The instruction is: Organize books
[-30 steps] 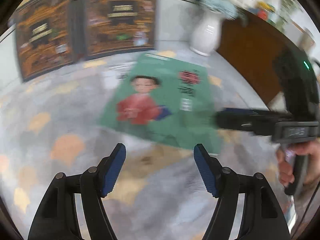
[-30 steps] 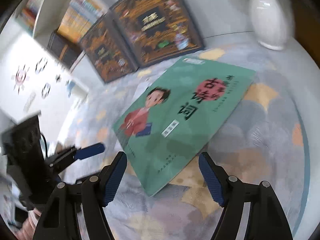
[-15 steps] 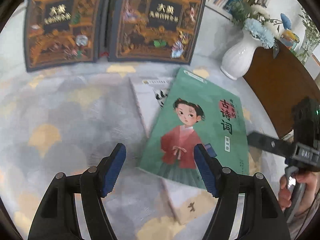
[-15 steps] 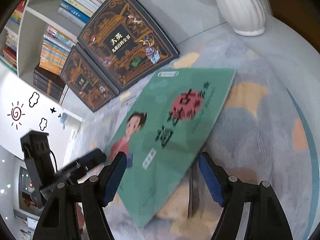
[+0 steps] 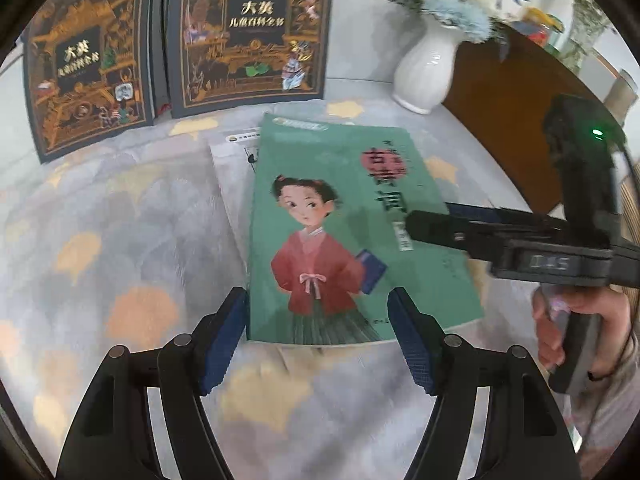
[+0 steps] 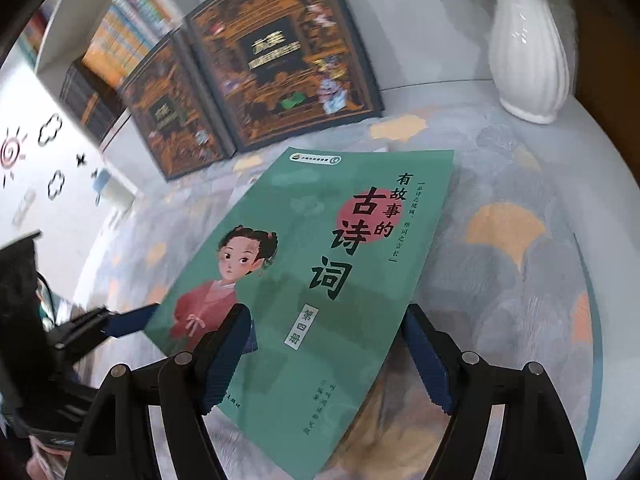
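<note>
A green book (image 5: pixel 340 240) with a girl in a red robe on its cover lies on a white book (image 5: pixel 232 160), both flat on the patterned cloth. My left gripper (image 5: pixel 316 312) is open, its blue pads either side of the green book's near edge without touching it. My right gripper (image 5: pixel 416 226) reaches in from the right over the cover's title side, held by a person's hand (image 5: pixel 580 320). In the right wrist view the green book (image 6: pixel 320 260) runs between the fingers of the open right gripper (image 6: pixel 324 328), and the left gripper (image 6: pixel 132 318) shows at the left.
Two dark ornate books (image 5: pixel 248 32) (image 5: pixel 88 76) stand upright at the back. A white vase (image 5: pixel 428 68) of flowers stands at the back right beside a brown table (image 5: pixel 512 92). A bookshelf (image 6: pixel 120 40) full of books is behind on the left.
The green book has turned on the white book and lies flatter. My left gripper has come up to its near edge. My right gripper now reaches over the cover.
</note>
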Available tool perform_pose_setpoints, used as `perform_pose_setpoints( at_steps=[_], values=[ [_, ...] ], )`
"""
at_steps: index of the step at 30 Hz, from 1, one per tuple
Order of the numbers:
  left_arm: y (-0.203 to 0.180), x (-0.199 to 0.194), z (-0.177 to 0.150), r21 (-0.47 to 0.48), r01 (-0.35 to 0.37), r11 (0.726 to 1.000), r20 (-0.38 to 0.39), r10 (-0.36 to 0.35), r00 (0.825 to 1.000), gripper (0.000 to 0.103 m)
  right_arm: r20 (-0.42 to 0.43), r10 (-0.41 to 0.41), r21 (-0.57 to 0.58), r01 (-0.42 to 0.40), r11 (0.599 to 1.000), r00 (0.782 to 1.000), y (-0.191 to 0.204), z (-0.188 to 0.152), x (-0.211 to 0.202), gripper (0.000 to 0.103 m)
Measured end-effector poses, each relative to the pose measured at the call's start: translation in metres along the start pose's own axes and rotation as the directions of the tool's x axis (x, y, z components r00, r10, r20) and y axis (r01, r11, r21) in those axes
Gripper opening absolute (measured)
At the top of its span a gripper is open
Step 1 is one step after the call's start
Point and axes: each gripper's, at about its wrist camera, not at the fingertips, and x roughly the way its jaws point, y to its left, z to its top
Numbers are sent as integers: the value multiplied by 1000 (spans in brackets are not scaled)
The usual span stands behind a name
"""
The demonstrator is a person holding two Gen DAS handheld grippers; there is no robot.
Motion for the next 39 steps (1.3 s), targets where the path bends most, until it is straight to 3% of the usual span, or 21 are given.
perform_pose_setpoints(
  at_steps=[8, 12, 16, 20, 25, 31, 34, 36, 39],
  values=[
    [12, -44, -48, -46, 56, 997, -39, -58, 998, 69, -1, 85, 1, -85, 996, 996, 29, -50, -17, 77],
    [15, -62, -76, -47, 46, 998, -54, -49, 997, 69, 11, 126, -5, -126, 992, 992, 52, -80, -28, 77],
    [18, -85, -110, -35, 20, 999, -57, -22, 998, 69, -32, 154, -48, -155, 987, 988, 81, -109, -26, 78],
    [27, -117, -152, -66, 58, 996, -49, -61, 997, 69, -91, 198, -83, -205, 975, 976, 108, -124, -12, 79],
    [42, -133, -188, -100, 68, 993, -56, -74, 996, 69, -137, 299, -116, -315, 942, 944, 132, -127, 12, 80],
    [87, -114, -187, -231, 44, 972, -44, -56, 997, 68, -188, 421, -39, -435, 899, 887, 120, -134, 11, 77],
    [103, -106, -185, -290, 109, 951, -24, -121, 992, 63, -248, 489, 11, -502, 865, 836, 103, -139, 6, 72],
    [117, -101, -180, -353, 172, 920, 26, -174, 984, 62, -258, 503, 23, -515, 857, 825, 96, -141, 7, 59],
    [124, -93, -172, -373, 203, 905, 59, -196, 979, 56, -267, 526, 64, -529, 846, 808, 91, -134, 15, 55]
  ],
)
